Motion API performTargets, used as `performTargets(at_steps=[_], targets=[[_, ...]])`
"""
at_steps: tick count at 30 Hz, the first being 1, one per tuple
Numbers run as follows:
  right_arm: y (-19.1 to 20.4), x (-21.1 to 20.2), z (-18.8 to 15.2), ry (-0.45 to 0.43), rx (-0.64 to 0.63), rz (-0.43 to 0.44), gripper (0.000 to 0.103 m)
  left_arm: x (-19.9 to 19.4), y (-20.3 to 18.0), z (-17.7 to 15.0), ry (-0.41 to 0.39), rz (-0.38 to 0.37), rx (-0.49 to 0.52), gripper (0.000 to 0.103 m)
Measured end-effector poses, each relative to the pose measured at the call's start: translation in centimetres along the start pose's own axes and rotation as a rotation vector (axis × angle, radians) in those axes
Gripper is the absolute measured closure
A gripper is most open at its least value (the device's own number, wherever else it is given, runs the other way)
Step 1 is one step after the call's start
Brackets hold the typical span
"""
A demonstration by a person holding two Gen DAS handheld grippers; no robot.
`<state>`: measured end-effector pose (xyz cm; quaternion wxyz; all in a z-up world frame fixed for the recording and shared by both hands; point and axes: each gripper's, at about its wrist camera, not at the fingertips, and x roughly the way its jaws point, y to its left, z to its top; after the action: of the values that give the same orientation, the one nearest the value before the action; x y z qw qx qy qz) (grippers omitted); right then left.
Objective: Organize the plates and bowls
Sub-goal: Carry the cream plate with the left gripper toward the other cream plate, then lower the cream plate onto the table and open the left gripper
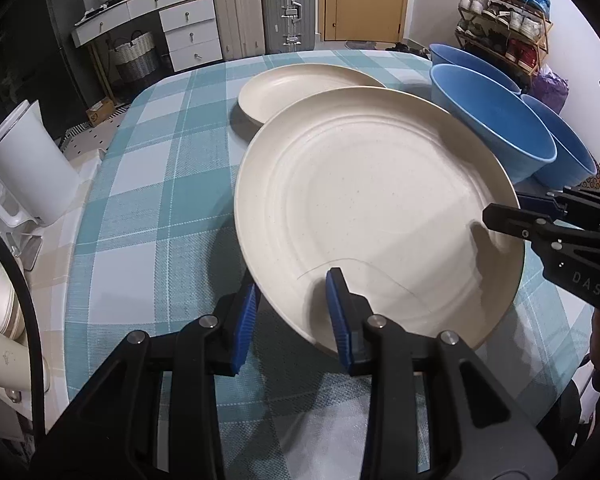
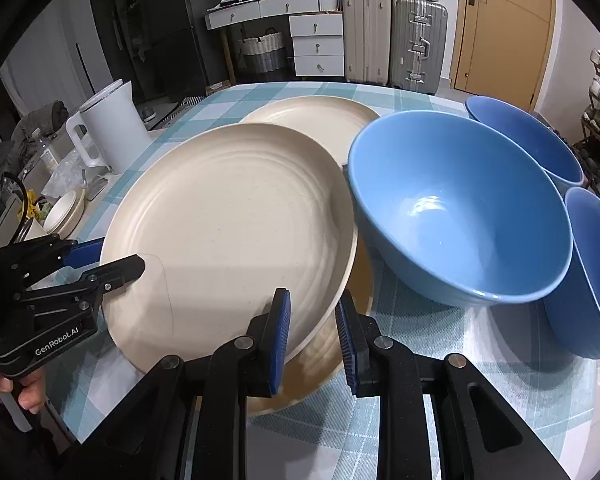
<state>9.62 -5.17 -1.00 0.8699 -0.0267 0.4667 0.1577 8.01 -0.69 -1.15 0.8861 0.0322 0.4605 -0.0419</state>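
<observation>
Right wrist alone shows a third plate [image 2: 332,364] underneath.

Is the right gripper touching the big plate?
Touching. In the right wrist view the right gripper has its blue pads on both sides of the big plate's rim, pinching it. The left wrist view shows it on that rim too.

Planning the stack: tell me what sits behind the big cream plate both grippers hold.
Behind the held cream plate lies a second cream plate on the checked tablecloth; its near part is covered by the held plate. Blue bowls stand beside it. Whatever lies under the held plate stays hidden.
</observation>
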Motion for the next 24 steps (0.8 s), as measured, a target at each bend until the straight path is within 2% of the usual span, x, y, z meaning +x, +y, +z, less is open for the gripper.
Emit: performTargets(at_steps=[10,24], targets=[[0.0,0.3,-1.0,0.008,0.001,-0.023,0.079,1.2,-0.9,-0.3,0.038,0.02,0.044,0.072],[1.1,0.8,-1.7,0.015,-0.013,-0.052,0.074,1.7,-2.2,-1.1,0.067,0.064,0.114,0.068]])
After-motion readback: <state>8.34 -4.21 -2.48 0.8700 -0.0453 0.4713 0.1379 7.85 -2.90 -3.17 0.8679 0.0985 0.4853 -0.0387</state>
